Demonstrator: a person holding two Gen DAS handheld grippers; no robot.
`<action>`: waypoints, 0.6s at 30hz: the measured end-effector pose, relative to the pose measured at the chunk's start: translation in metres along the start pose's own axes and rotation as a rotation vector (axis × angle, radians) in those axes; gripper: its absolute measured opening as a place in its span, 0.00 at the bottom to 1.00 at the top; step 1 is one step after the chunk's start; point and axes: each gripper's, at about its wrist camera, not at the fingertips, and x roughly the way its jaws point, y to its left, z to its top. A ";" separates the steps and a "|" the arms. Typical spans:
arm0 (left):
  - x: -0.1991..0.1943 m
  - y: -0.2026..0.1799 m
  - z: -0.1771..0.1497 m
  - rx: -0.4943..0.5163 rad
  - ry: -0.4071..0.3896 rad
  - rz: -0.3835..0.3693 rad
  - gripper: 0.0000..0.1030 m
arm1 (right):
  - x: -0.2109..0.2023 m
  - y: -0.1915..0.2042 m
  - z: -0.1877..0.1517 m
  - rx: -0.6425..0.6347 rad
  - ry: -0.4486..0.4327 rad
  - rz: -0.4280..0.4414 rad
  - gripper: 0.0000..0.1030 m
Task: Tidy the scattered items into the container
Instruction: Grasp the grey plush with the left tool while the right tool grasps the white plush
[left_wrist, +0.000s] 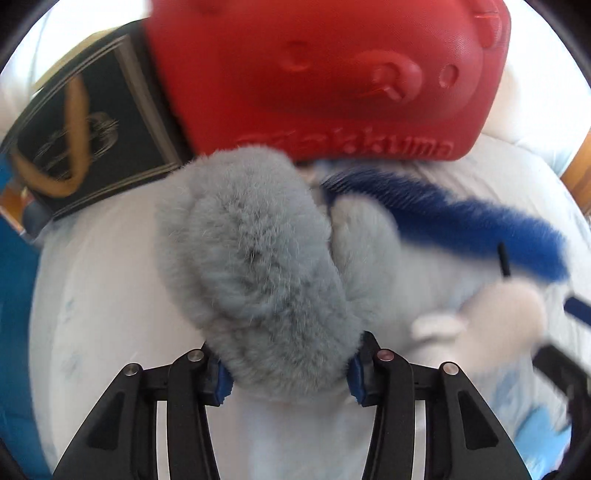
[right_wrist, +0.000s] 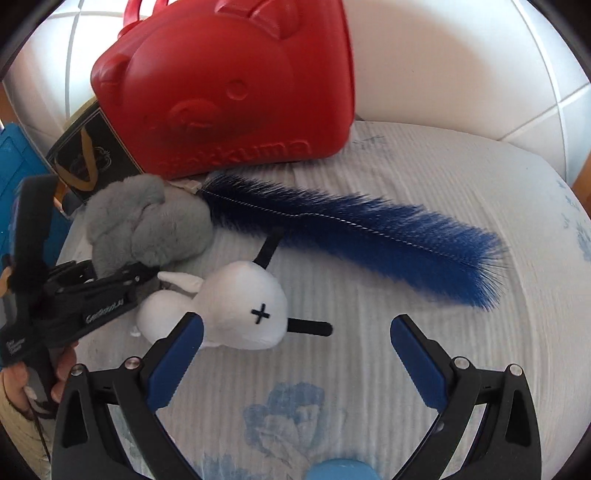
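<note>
Three toys lie outside the red bin (right_wrist: 236, 85): grey plush (left_wrist: 258, 266), white plush (right_wrist: 236, 306), blue brush (right_wrist: 369, 236). Left gripper (left_wrist: 288, 376) pinches the grey plush on the cloth (right_wrist: 443, 332); right gripper (right_wrist: 295, 332) hangs spread by the white plush. Nothing stowed, by my reckoning.

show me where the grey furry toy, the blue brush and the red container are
grey furry toy (left_wrist: 255, 258), left wrist view, middle of its fur.
blue brush (right_wrist: 369, 236), right wrist view, mid-bristles.
red container (right_wrist: 229, 85), right wrist view, bear-face side.
</note>
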 end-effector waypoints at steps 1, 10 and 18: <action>-0.005 0.008 -0.008 -0.007 0.001 -0.003 0.45 | 0.002 0.004 0.002 -0.006 -0.003 0.006 1.00; -0.033 0.051 -0.060 -0.083 0.019 0.023 0.45 | 0.006 0.017 0.002 0.095 0.041 0.019 0.85; -0.043 0.056 -0.074 -0.107 0.025 -0.011 0.45 | 0.048 0.030 0.016 0.187 0.044 -0.009 0.72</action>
